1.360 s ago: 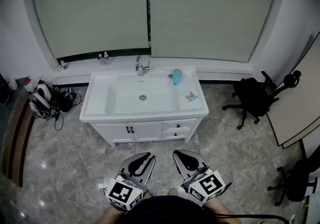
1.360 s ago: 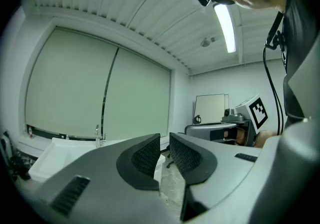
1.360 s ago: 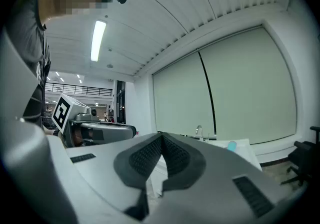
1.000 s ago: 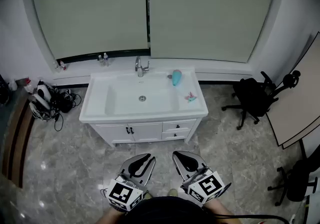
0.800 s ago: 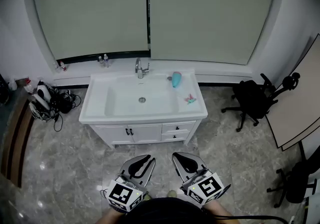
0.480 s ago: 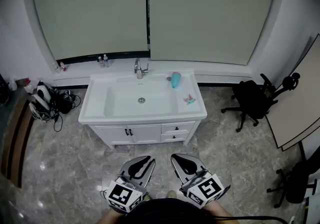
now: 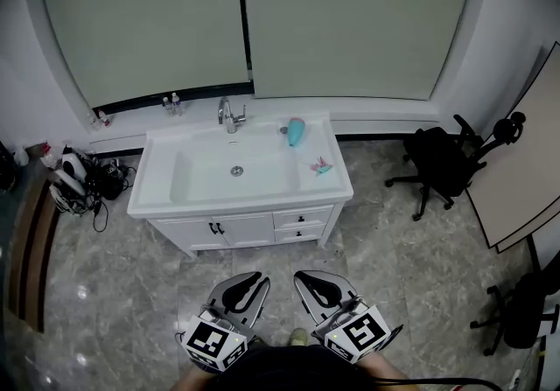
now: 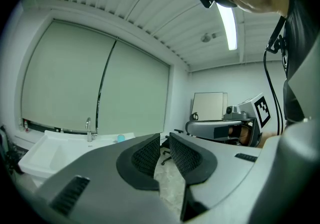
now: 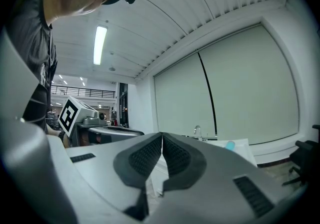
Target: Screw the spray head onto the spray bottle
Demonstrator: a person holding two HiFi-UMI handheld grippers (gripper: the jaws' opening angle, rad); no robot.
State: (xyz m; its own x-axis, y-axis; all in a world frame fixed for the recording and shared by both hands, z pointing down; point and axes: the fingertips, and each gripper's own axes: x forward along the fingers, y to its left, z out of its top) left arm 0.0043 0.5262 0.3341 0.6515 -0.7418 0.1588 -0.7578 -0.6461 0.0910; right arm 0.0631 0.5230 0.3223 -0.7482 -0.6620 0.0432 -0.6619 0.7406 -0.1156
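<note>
Room: grey stone-pattern floor [image 7: 105, 293] and a white vanity [image 7: 254, 227] with a sunk basin, set against a wall of pale roller blinds [image 7: 350, 13]. Faucet [image 7: 228, 114] at the back rim. Black office chair [image 7: 437, 166] stands to the right of the vanity. A heap of cables and gear [image 7: 79, 184] lies on the floor to its left.

Hard to read:
- The spray bottle [image 7: 296, 130], teal, lies on the counter at the back right of the basin. It looks to be on its side, but it is too small for detail.
- The spray head [image 7: 320, 167] is a small pink-and-teal shape nearer the counter's front right corner, clearly apart from the bottle. Its form cannot be made out.
- In both gripper views the bottle is only a teal speck on the vanity top, and the spray head does not show.
- Small bottles [image 7: 169, 103] on the sill behind the faucet are too far off to identify.
- The person's head cuts off the bottom edge of the head view and hides the gripper handles.

Tools:
- The left gripper [image 7: 249, 280] is held low over the floor, well short of the vanity. Its own view shows the ribbed pads drawn in to a thin slit with nothing between them.
- The right gripper [image 7: 308, 280] sits just beside it. Its pads meet at the tips, and it too is empty.
- Neither gripper touches anything.
</note>
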